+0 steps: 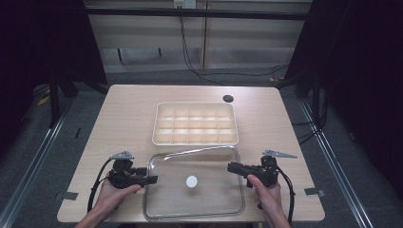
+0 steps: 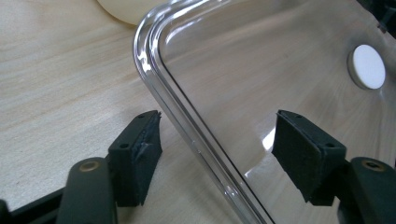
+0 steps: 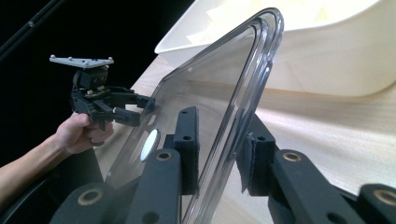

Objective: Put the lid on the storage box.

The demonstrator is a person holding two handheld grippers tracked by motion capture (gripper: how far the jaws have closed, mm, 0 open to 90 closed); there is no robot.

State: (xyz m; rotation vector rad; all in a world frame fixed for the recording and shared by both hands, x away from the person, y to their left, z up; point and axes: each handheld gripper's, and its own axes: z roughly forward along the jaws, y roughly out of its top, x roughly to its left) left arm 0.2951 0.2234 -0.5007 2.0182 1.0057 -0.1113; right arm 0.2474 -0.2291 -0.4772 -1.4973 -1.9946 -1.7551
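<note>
A clear plastic lid [image 1: 214, 199] with a white round knob [image 1: 191, 181] lies on the wooden table, just in front of a cream compartment tray [image 1: 155, 127]. My left gripper [image 1: 153, 179] is open, and its pads [image 2: 144, 144] straddle the lid's left rim [image 2: 187, 121] without touching it. My right gripper [image 1: 230, 166] holds the lid's right rim [image 3: 252, 79] between its nearly closed jaws, and that side looks slightly raised. In the right gripper view, the left gripper [image 3: 144, 105] and the knob [image 3: 149, 144] show through the lid.
The tray [image 3: 336, 60] stands directly behind the lid, its near wall almost touching the lid's far edge. A dark round grommet [image 1: 228, 99] sits in the table behind the tray. Bare wood lies to either side. A hand [image 3: 81, 133] holds the left gripper.
</note>
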